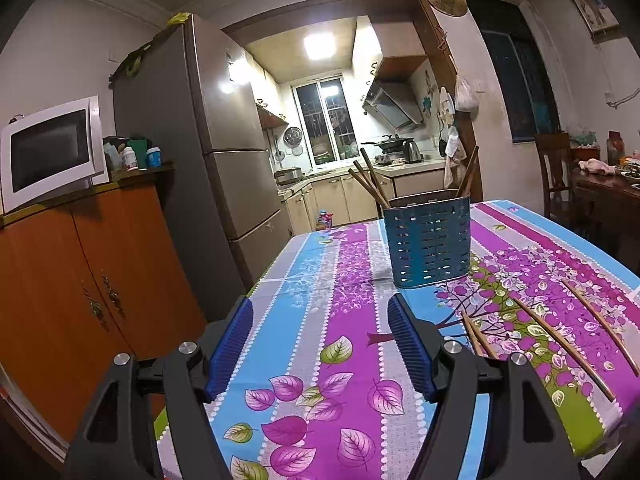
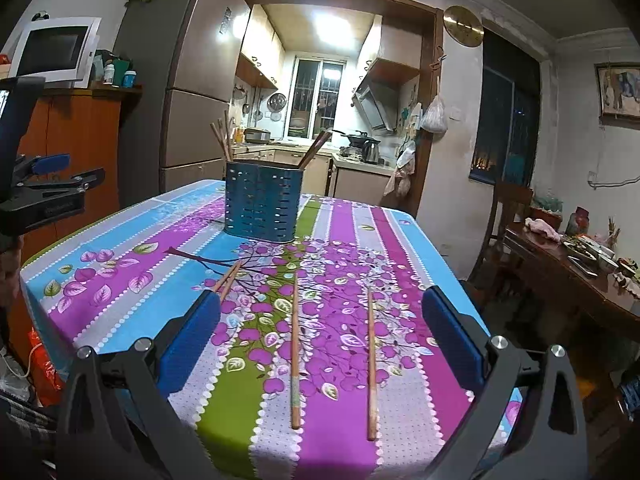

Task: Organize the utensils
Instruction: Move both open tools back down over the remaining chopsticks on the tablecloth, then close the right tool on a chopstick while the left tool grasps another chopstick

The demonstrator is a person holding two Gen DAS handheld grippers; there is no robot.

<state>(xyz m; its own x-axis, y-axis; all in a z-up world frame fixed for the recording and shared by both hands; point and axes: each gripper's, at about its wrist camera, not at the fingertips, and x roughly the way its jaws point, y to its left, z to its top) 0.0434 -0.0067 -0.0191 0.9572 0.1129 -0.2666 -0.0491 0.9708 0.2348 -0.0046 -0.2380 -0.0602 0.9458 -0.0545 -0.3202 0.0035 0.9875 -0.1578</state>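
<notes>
Wooden chopsticks [image 2: 295,352] lie near the blue holder [image 2: 261,200]; left tongs [image 1: 320,344] and right tongs [image 2: 320,336] spread, empty.

Surface [image 2: 120,224] near edge: bare cloth under left tongs [image 1: 320,344], nothing betw. the spread pads. Blue holder [image 2: 260,208] stands mid-surface, sticks splayed out its top, so approach from above is partly blocked. Right tongs [image 2: 320,320] wide apart; two loose chopsticks [image 2: 295,344] [image 2: 371,364] lie between the pads, a pair [image 2: 228,278] lies at the left pad tip.
</notes>
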